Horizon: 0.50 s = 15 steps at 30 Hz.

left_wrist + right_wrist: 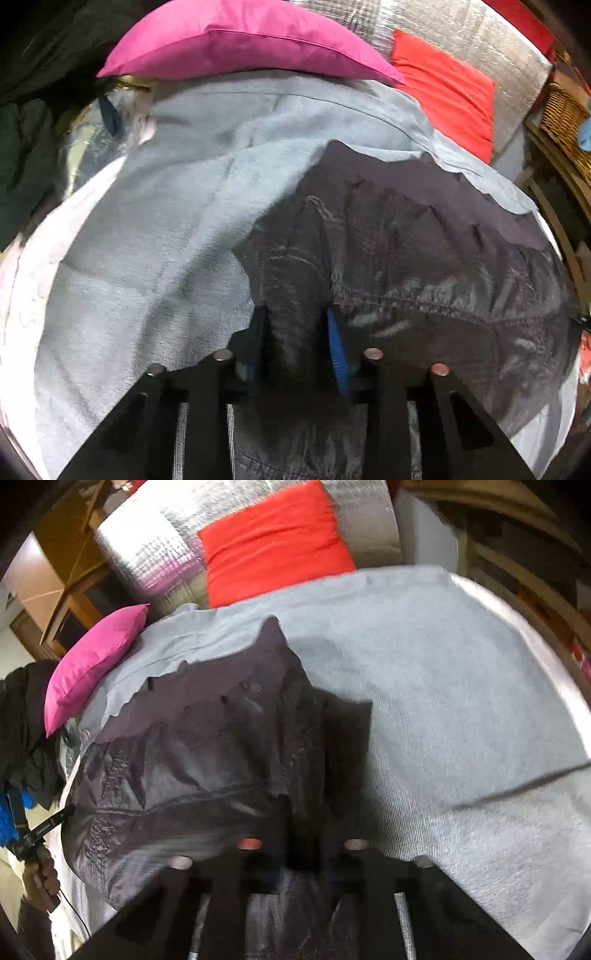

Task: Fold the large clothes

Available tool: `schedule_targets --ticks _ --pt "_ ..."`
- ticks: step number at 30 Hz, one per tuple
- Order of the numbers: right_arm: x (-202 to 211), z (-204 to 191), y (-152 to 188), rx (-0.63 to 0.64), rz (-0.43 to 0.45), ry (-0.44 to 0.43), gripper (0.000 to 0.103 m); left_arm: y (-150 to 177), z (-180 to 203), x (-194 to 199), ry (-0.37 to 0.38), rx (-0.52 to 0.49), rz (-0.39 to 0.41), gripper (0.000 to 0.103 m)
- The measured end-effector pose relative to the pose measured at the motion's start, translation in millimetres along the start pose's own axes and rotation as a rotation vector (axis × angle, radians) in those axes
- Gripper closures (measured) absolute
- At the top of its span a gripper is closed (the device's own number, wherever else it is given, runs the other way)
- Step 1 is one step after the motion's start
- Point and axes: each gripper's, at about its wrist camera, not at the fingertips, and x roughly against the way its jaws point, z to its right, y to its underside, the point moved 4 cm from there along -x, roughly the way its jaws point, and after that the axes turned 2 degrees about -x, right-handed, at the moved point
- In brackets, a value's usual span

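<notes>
Both grippers clamped on a dark garment lying on a grey-covered bed.

The dark shiny garment [424, 251] lies crumpled on the grey sheet [147, 229] of the bed, near a magenta pillow [243, 40] and a red cushion [450, 92]. In the left wrist view the left gripper [299, 339] has its 2 blue-padded fingers [337, 350] drawn in on a raised fold of the garment that fills the gap between them; the left pad is mostly in shadow. In the right wrist view the right gripper [306, 849] is dark and blurred, its fingertips lost against the black fabric; its jaws are together, pinching a bunched ridge of cloth. At that view's left edge a hand [42, 871] holds the other gripper's handle, cut off by the frame. The garment's lower hem is hidden beneath both gripper bodies.
</notes>
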Motion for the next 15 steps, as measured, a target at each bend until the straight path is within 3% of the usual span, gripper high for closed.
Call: schedule_targets --ticks 2,4,7,11,12,13,14,15 --pt "3 -4 -1 0.033 0.018 0.056 0.093 4 4 -10 -0.03 -0.022 -0.023 0.075" --pt "-17 9 8 -0.005 -0.033 0.085 0.093 10 10 -15 -0.065 -0.067 -0.036 0.075" --pt "-20 14 17 -0.054 -0.006 0.077 0.091 3 10 -6 -0.07 -0.046 -0.026 0.075" --pt "-5 16 9 -0.104 0.013 0.023 0.083 -3 1 19 -0.038 -0.025 0.045 0.071" --pt "-2 18 7 -0.117 0.019 0.008 0.072 -5 -1 22 -0.031 -0.014 0.057 0.065" --pt "3 21 4 -0.133 0.035 -0.002 0.044 -8 -4 25 -0.035 -0.008 0.069 0.061" --pt "6 23 2 -0.144 0.051 -0.004 0.026 -10 -4 25 -0.041 -0.01 0.072 0.052" --pt "12 26 0 -0.165 0.093 -0.006 0.012 -12 -2 26 -0.05 -0.023 0.08 0.05"
